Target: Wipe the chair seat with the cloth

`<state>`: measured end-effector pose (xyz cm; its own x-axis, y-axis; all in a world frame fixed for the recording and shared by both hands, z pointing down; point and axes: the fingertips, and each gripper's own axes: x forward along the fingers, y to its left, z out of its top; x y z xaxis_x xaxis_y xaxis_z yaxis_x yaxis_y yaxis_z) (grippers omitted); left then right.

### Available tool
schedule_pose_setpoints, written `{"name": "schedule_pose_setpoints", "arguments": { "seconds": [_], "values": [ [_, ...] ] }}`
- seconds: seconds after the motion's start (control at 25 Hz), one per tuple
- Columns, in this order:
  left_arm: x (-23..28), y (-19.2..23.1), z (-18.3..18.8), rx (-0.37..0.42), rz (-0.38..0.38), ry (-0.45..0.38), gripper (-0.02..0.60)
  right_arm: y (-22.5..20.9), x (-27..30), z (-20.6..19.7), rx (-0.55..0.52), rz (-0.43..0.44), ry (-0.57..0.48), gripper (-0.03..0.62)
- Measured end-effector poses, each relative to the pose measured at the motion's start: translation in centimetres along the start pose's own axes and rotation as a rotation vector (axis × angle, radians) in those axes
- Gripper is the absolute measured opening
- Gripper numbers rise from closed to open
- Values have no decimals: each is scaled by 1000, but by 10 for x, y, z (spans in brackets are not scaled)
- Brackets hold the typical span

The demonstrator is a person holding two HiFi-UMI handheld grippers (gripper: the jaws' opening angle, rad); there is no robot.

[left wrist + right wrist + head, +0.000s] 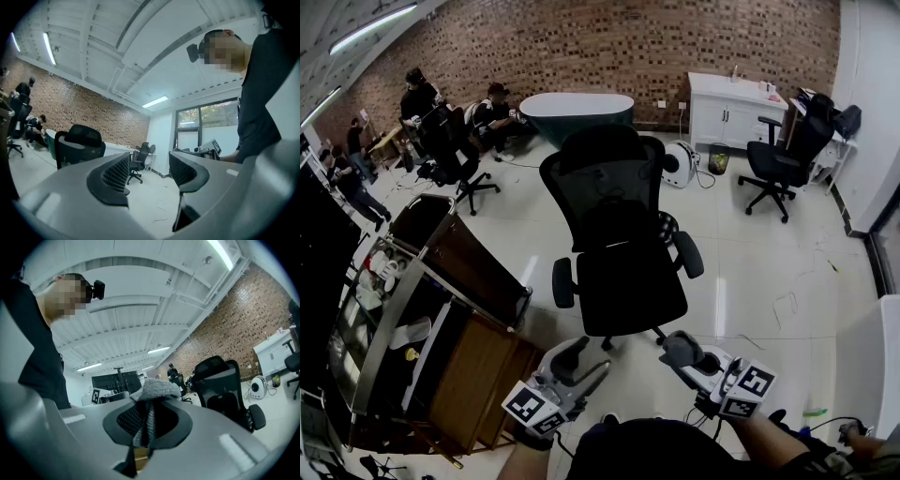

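Chair (623, 246) sits dead centre in the head view, black mesh, on the white floor (750, 272), its seat (630, 286) facing us and bare. Both tools are low in the frame, short of the seat's front edge and not touching it. We have the left gripper (581, 361) at the lower left and the right gripper (686, 356) at the lower right, with the grey cloth (678, 347) bunched at its tip. A wooden cart (464, 309) stands just left of the chair; a second chair (783, 155) and a white cabinet (736, 108) are well back by the brick wall (581, 47). In the left gripper view, the left gripper (149, 173) has its fingers released, with an open gap and nothing between them; the chair (79, 145) shows off to the left. In the right gripper view, the right gripper (147, 420) is clenched on the cloth (154, 391): a grey knit fold is pinched between the pads and a wad bulges above them. The chair (225, 390) is to the right, apart from the cloth.
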<state>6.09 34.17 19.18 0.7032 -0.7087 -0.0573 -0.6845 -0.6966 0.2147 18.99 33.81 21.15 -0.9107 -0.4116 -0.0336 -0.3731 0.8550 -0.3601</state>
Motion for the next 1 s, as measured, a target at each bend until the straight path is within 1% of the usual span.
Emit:
{"name": "schedule_pose_setpoints", "arguments": {
  "seconds": [0.12,0.16,0.24,0.52,0.64,0.8,0.92,1.0],
  "values": [
    [6,5,2,6,16,-19,277,-7,-1,0,-1,5,-4,29],
    [8,7,3,9,22,-22,284,-9,-1,0,-3,8,-5,29],
    [11,11,3,13,33,-21,322,-13,1,2,-10,15,-5,29],
    [15,17,-9,32,61,21,342,-28,3,-1,3,24,16,29],
    [17,30,-21,6,68,52,353,-37,12,-2,0,22,23,29],
    [22,54,-32,-36,63,69,354,-55,33,-6,-2,13,43,29],
    [28,82,-37,-74,61,72,358,-69,55,-7,-1,4,62,29],
    [32,107,-37,-97,58,72,360,-81,76,-6,-6,-4,79,29]
  ]
}}
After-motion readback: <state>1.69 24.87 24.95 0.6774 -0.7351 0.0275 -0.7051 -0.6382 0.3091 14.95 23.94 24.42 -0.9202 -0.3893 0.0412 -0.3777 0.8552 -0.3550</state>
